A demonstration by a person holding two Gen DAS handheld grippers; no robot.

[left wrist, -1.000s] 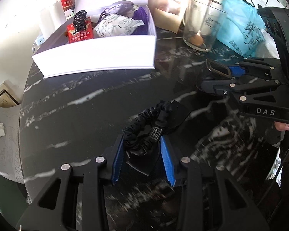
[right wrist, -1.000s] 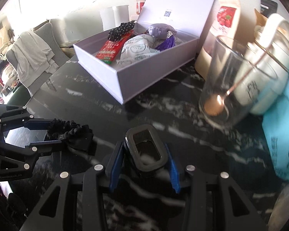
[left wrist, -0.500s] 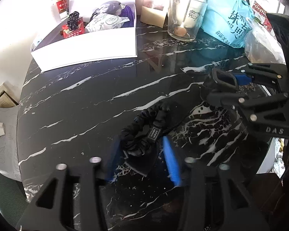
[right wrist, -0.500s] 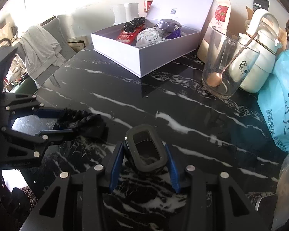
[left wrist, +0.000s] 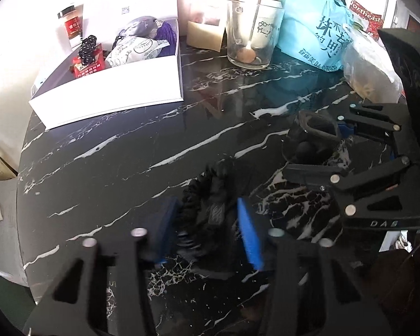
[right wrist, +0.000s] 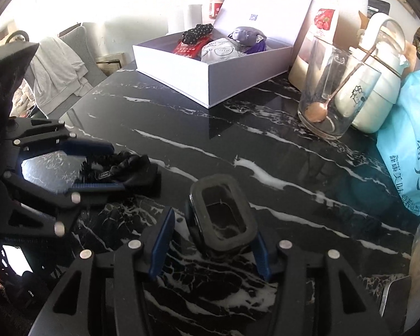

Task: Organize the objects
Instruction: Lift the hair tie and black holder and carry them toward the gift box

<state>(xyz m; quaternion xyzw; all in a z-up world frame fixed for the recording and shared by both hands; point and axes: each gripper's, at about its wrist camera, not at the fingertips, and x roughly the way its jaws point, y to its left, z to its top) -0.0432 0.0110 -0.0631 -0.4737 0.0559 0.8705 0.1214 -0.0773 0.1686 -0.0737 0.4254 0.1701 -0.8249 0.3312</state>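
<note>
A black scrunchie [left wrist: 210,184] with a small label lies on the black marble table [left wrist: 112,154]. My left gripper [left wrist: 207,218] has its jaws closing on it, and both blue pads touch its sides. The right wrist view shows the same grip [right wrist: 119,166] on the scrunchie [right wrist: 131,163]. A black rounded rectangular ring [right wrist: 224,215] stands between the fingers of my right gripper [right wrist: 212,229]. Those jaws are opening, and the left pad stands clear of the ring. From the left wrist, the right gripper [left wrist: 313,148] and ring [left wrist: 319,126] are at the right.
An open white box [left wrist: 112,98] [right wrist: 238,84] with packets and pouches sits at the table's far side. A glass with a spoon [right wrist: 324,98], a white jug [right wrist: 372,89] and a blue bag [left wrist: 313,33] crowd the far right. A chair with cloth [right wrist: 56,67] stands beyond the table.
Both grippers have drawn back from the white box. The left jaws opened around the scrunchie and closed on it again. The right jaws have widened off the ring.
</note>
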